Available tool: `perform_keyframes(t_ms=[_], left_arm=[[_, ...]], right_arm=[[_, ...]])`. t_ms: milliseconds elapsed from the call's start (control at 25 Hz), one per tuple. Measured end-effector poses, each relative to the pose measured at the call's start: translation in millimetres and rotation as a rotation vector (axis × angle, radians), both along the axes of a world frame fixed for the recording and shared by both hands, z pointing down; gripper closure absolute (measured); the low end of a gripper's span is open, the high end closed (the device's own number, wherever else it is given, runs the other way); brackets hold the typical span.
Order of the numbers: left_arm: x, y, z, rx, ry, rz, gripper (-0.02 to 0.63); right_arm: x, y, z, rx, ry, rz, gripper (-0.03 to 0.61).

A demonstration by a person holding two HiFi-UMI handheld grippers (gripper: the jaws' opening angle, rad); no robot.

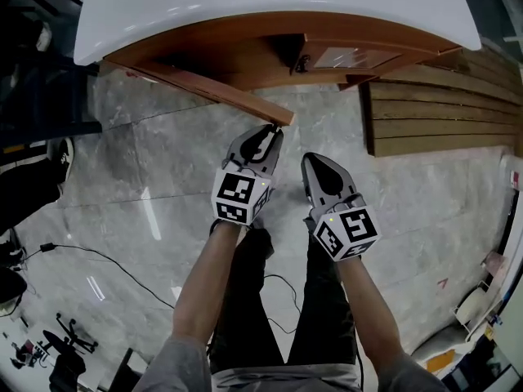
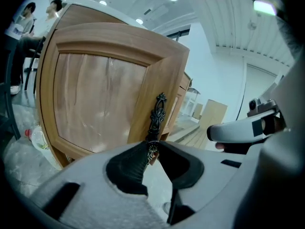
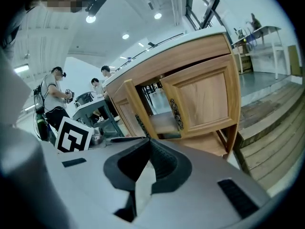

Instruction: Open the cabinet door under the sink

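At the far left of the head view, the grey tiled floor [image 1: 147, 178] lies open, crossed only by a thin cable [image 1: 98, 256] near the left edge. The white sink top [image 1: 245, 6] spans the upper frame, with the wooden cabinet [image 1: 245, 51] beneath it. The cabinet door [image 1: 212, 91] stands swung out from the cabinet front, hinged at its left end, with its free edge angled toward the person. The left gripper [image 1: 271, 131] sits at that free edge. In the left gripper view its jaws are clamped on the lower end of the dark ornate handle [image 2: 157, 116], which runs up along the door's right stile. The right gripper [image 1: 313, 160] is just beside the left one, over bare floor and apart from the door. Its jaws are closed together with nothing between them. Further right, the second door [image 3: 200, 99] lies closed against the cabinet front, leaving the opening between the two doors exposed. At the far right, a plank platform [image 1: 441, 113] borders the floor, close beside the cabinet's right end.
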State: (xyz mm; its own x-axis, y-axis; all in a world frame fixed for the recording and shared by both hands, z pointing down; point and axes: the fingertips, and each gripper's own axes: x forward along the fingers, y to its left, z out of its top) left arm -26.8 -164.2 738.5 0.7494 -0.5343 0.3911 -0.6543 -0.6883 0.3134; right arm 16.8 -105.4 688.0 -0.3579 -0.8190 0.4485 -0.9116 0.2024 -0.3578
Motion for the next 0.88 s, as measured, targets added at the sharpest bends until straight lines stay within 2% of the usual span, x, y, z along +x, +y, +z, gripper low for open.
perform_keyframes(t_ms=[360, 720, 880], left_arm=[[-32.5, 41.2, 0.8, 0.048, 0.0, 0.203, 0.532], [-101.6, 79.3, 6.3, 0.09, -0.032, 0.401, 0.532], [-131.8, 85.5, 7.2, 0.099, -0.064, 0.459, 0.532]], right_arm=[[-38.7, 19.8, 12.6, -0.022, 0.003, 0.008, 0.569], [-84.7, 28.3, 24.5, -0.053, -0.02, -0.046, 0.569], [-114.3, 26.2, 23.6, -0.052, -0.028, -0.088, 0.569]])
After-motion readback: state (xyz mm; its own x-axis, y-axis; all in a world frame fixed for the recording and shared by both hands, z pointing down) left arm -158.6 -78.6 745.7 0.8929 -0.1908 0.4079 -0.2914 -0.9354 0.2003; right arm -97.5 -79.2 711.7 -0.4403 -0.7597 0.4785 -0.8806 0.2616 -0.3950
